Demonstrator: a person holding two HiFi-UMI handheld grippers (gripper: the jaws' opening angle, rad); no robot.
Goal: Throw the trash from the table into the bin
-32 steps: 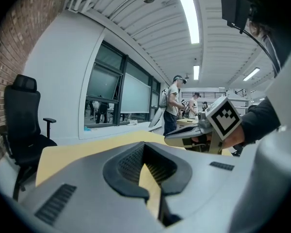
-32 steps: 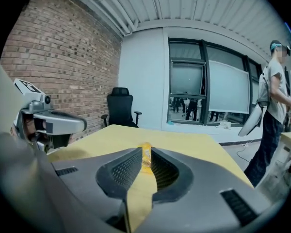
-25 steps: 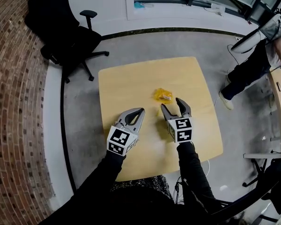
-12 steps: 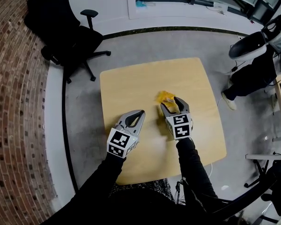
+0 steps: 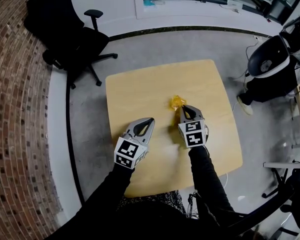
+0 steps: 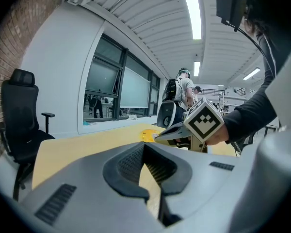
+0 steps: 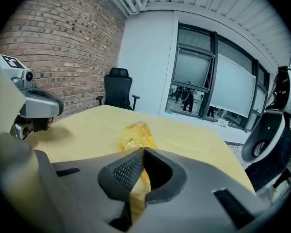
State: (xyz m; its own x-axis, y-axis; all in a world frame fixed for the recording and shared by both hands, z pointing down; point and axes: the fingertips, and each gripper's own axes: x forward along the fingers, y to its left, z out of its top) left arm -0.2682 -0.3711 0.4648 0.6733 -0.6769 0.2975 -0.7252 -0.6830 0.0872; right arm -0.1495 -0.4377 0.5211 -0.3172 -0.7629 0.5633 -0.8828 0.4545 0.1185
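No legible text, labels, numbers or signs

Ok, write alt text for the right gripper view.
The right hand-held gripper has just closed its jaws on a crumpled yellow wrapper on a wooden table. The left hand-held gripper shows at the left edge, and a black office chair stands by the brick wall beyond.

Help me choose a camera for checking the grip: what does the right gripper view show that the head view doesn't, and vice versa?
Right gripper view only: the right tongs seen close up, just closed, pinching the yellow wrapper. Head view only: the table in whole outline, the floor around it and both dark sleeves. Both: wrapper, table, left tongs, black office chair.
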